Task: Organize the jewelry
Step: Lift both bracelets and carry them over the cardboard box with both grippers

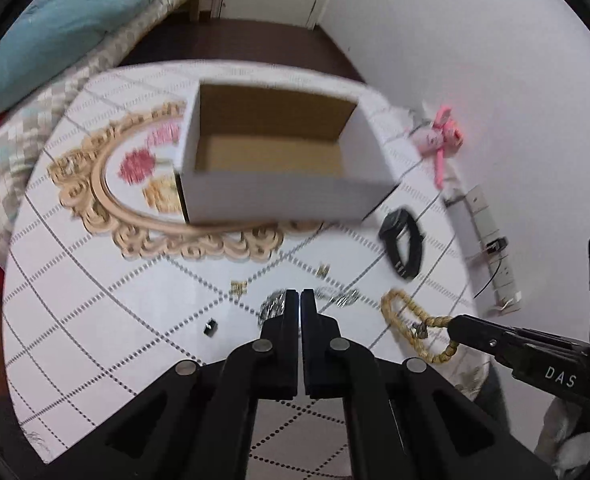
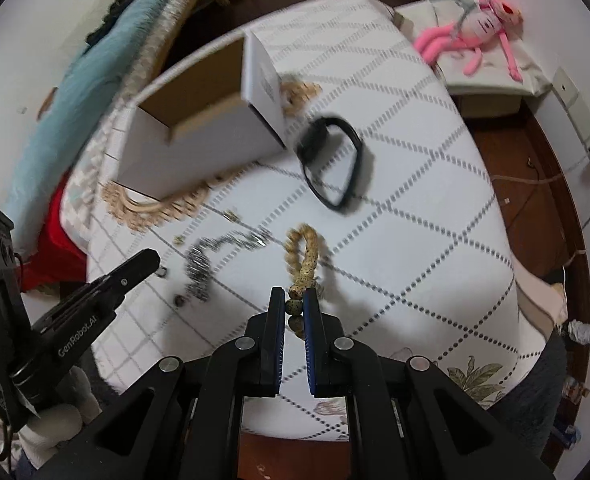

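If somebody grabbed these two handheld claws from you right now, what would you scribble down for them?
Right gripper: shut on the beaded bracelet, which still lies on the table.
Left gripper: shut, holding nothing, over the silver chain.
White box: open, looks empty.
Black watch, chain and small earrings: loose on the table.
Done: nothing boxed. Left: all pieces into the box.

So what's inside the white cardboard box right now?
The white cardboard box shows only bare brown floor and inner walls; no jewelry visible. The near wall hides the closest strip of floor.
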